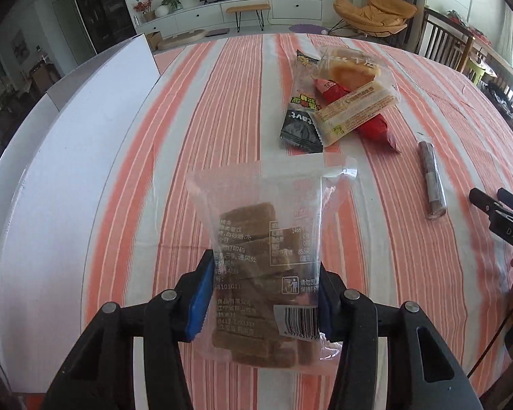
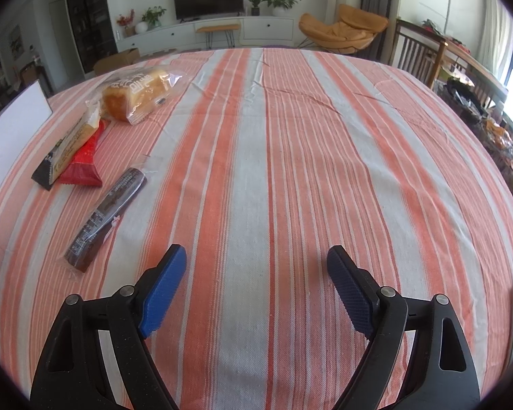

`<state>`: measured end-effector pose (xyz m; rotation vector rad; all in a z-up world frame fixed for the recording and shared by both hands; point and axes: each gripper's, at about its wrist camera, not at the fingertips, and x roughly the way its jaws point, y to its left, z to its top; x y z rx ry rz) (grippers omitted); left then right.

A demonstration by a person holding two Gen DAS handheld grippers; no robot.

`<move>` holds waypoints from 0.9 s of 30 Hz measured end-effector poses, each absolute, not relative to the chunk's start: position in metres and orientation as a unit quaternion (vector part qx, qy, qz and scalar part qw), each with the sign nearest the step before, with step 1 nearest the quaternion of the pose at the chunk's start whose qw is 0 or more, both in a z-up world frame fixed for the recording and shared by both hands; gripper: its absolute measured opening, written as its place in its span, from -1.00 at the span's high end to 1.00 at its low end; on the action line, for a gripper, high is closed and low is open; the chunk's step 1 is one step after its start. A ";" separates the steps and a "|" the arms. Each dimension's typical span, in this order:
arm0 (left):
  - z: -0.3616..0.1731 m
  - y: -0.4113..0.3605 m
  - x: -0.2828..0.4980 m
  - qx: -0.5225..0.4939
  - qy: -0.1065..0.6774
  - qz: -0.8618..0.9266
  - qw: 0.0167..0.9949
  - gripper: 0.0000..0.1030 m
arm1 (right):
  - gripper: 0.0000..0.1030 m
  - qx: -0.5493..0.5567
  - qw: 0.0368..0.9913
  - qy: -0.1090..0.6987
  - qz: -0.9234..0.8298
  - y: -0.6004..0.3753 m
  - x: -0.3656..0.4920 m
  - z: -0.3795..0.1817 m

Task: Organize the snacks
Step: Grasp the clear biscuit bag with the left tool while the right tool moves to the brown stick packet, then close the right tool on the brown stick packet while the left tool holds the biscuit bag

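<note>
My left gripper (image 1: 261, 294) and right gripper (image 2: 256, 290) look alike: black plastic arms, round silver screws at the joints, textured blue pads (image 2: 162, 294) on the fingers.

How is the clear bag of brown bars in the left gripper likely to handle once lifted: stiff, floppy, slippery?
The clear bag of brown bars will probably flop above the left gripper, since its empty top is thin crinkled film. The stacked bars inside likely give the pads something firm to squeeze. The glossy film may slip slightly.
</note>
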<state>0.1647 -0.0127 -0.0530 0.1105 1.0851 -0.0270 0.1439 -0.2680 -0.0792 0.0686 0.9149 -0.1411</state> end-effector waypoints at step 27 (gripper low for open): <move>-0.038 0.001 0.125 0.038 0.460 -0.018 0.887 0.03 | 0.64 0.041 0.821 0.570 -0.013 -0.185 0.206 -0.066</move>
